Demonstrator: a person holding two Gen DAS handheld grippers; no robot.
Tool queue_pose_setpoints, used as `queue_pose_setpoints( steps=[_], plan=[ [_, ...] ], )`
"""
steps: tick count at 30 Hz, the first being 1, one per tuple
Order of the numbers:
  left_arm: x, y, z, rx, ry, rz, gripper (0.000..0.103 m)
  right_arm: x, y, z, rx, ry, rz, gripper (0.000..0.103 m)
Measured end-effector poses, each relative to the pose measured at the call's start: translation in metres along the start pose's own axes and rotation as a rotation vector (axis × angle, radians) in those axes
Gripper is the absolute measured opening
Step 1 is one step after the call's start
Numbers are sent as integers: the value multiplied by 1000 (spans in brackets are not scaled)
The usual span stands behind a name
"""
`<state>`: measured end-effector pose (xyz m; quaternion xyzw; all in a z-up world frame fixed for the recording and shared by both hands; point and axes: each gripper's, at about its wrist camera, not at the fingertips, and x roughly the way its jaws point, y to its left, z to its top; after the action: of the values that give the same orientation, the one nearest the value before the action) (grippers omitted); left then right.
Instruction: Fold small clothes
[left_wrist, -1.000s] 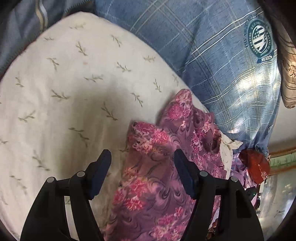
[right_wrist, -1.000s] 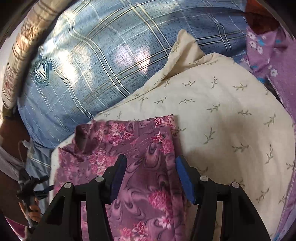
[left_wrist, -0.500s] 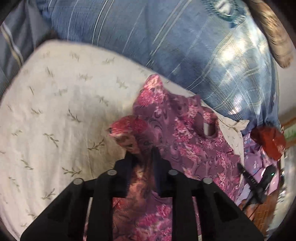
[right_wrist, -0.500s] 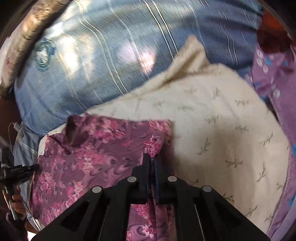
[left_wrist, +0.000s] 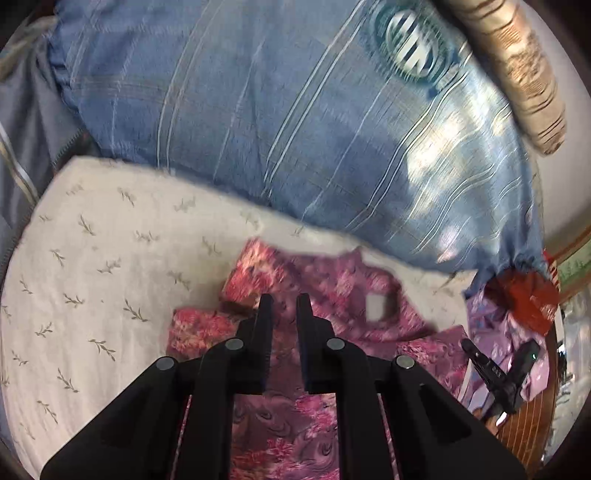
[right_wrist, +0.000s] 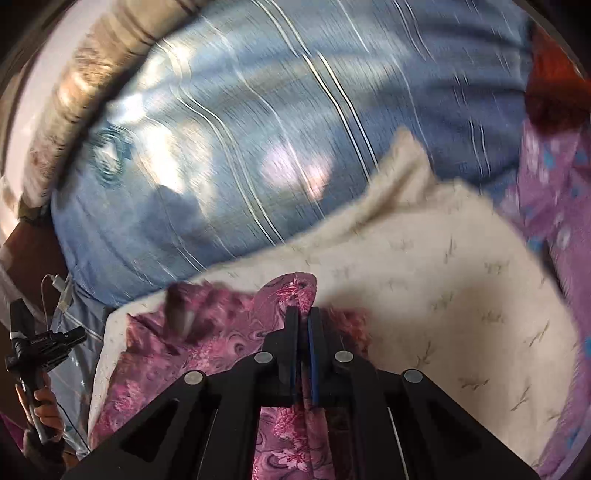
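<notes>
A small purple-pink floral garment (left_wrist: 332, 314) lies on a cream leaf-print pillow (left_wrist: 110, 277). My left gripper (left_wrist: 282, 301) is shut on the garment's near edge, with cloth between its narrow-set fingers, and holds it raised. In the right wrist view the same garment (right_wrist: 221, 332) spreads to the left over the cream pillow (right_wrist: 461, 295). My right gripper (right_wrist: 303, 314) is shut on a fold of the garment's upper right edge, and cloth hangs down between its fingers. The other gripper shows at the edge of each view.
A big blue plaid pillow (left_wrist: 295, 110) lies behind the cream one. A beige patterned cushion (left_wrist: 517, 66) is at the far right. Lilac flowered cloth (right_wrist: 554, 203) and a red item (left_wrist: 524, 299) lie to the side. A hand holds the other gripper's handle (right_wrist: 33, 350).
Both grippers closed from open onto the garment's edge, then lifted and moved forward with it. The cloth has bunched and folded over toward the blue pillow.
</notes>
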<state>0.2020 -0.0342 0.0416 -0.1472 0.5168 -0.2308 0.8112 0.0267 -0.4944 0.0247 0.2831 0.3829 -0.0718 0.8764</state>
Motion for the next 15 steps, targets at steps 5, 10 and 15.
queue_pose_setpoints(
  steps=[5, 10, 15],
  plan=[
    [12, 48, -10, -116, 84, -36, 31, 11, -18, -13, 75, 62, 30, 28],
    [19, 92, -29, -233, 140, -37, 59, 16, -23, -14, 112, 76, 56, 39],
    [40, 90, -46, -281, 254, -178, 62, 28, -15, -17, 71, 80, 0, 39]
  ],
)
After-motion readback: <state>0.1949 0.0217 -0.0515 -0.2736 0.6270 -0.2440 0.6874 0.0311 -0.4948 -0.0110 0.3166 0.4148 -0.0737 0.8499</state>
